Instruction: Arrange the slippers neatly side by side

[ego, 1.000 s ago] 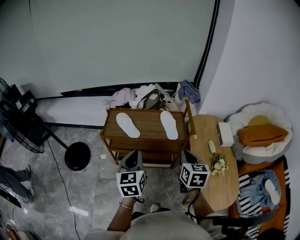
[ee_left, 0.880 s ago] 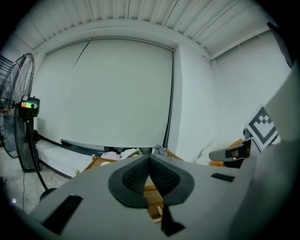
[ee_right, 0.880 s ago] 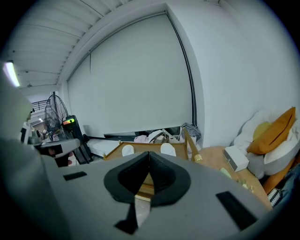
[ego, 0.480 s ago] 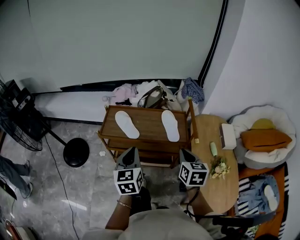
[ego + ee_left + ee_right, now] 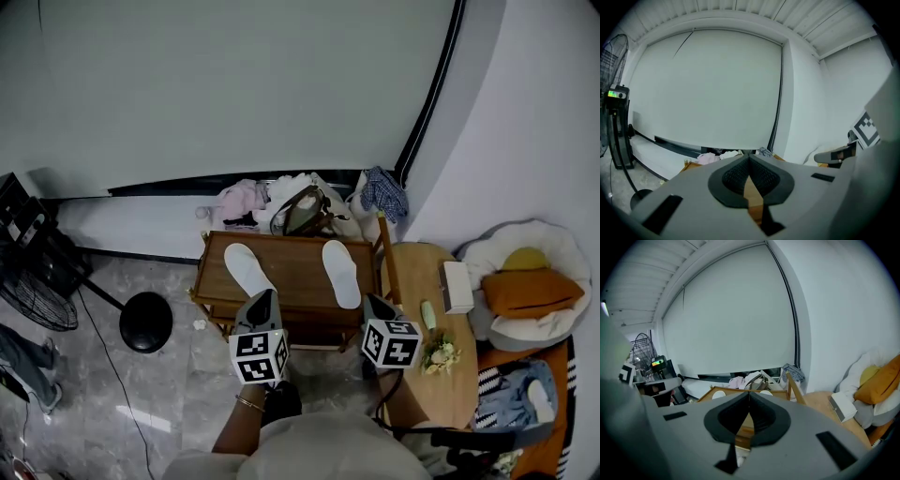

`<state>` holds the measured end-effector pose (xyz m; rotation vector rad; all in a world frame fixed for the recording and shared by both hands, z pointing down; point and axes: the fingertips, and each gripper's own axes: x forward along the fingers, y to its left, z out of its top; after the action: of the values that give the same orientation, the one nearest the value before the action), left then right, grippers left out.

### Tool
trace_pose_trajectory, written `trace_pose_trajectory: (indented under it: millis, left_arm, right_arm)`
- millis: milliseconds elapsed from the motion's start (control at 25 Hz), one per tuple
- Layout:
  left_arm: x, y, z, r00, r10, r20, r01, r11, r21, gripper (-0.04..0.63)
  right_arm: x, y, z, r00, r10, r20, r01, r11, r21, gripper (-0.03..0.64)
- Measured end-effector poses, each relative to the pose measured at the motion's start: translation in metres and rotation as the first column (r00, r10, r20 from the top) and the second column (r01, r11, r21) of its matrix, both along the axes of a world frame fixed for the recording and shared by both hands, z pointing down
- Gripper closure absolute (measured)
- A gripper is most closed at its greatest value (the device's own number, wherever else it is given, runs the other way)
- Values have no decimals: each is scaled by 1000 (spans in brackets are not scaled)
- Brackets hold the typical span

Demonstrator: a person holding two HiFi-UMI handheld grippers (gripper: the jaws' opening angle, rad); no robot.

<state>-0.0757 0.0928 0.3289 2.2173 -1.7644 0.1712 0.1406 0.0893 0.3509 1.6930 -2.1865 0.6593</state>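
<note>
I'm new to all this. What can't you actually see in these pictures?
Left gripper view: left slipper and right slipper are hidden behind the shut left claw.
Right gripper view: the right claw covers both slippers except white tips.
Head view: lower shelves of the wooden rack are mostly hidden under its top and both claws.

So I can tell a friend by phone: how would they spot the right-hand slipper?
Find the wooden rack by the white wall, beside the round table. Two white slippers lie apart on its top. The right slipper is nearest the table; the left slipper is at the far end.
</note>
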Motion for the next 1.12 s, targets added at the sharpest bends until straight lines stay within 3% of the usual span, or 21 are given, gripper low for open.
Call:
trace_pose_trajectory:
  millis: [920, 1120]
  left_arm:
    - [-39, -190, -4, 997, 81, -2, -81, 997, 2, 590]
    - [-42, -210, 10, 998, 63, -21, -64, 997, -37, 589]
  right_arm:
    - [-34, -167, -3, 995, 96, -12, -96, 995, -3, 583]
    - [-37, -184, 7, 995, 95, -23, -96, 995, -24, 583]
